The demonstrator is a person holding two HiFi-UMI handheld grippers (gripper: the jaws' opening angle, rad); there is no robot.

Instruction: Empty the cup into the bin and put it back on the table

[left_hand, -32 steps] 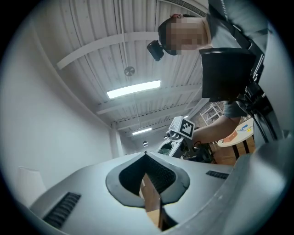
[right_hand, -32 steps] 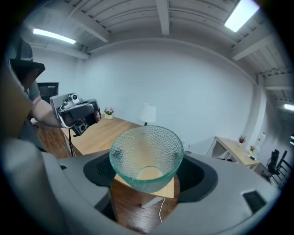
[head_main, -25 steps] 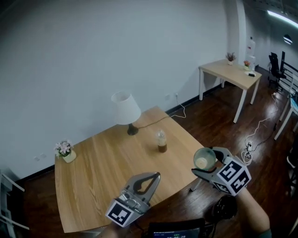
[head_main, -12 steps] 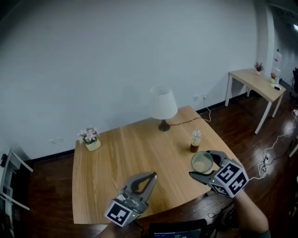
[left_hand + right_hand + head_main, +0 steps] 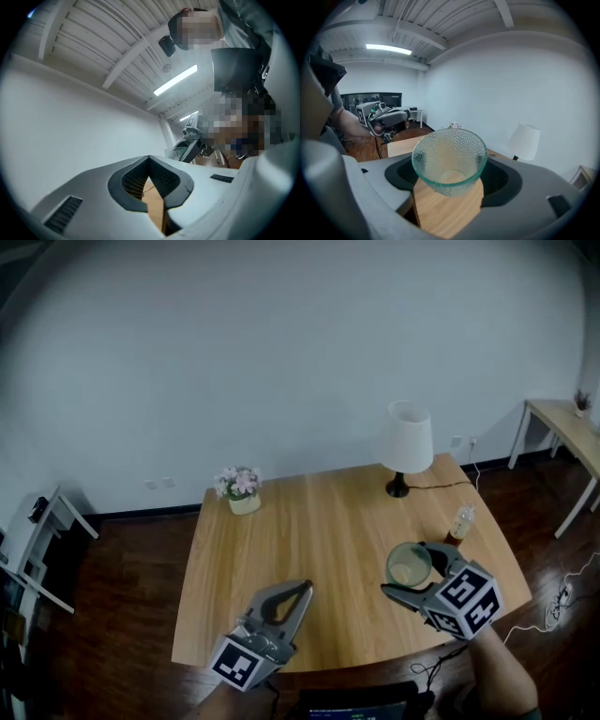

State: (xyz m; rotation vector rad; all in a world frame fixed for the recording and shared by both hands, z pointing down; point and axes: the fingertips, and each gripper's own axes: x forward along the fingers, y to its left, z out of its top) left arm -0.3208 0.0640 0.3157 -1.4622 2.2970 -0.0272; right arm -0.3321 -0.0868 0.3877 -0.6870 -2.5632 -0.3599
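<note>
A dimpled clear-green glass cup (image 5: 449,159) sits upright between the jaws of my right gripper (image 5: 449,174), which is shut on its sides. I see nothing inside the cup. In the head view the cup (image 5: 409,565) hangs over the near right part of the wooden table (image 5: 319,549), held by the right gripper (image 5: 413,571). My left gripper (image 5: 298,591) is over the table's near edge, shut, with nothing in it. In the left gripper view its fingertips (image 5: 149,160) meet at a point, and the cup (image 5: 174,152) shows far off.
A white lamp (image 5: 410,442) stands at the table's far right, with a small bottle (image 5: 460,521) near the right edge. A flower pot (image 5: 241,491) is at the far left. Dark wood floor surrounds the table; a second table (image 5: 567,427) is at the far right.
The head view has swung left, so the table has come to the middle of the picture. The cup in the right gripper, earlier beyond the table's right edge, is over the tabletop.
</note>
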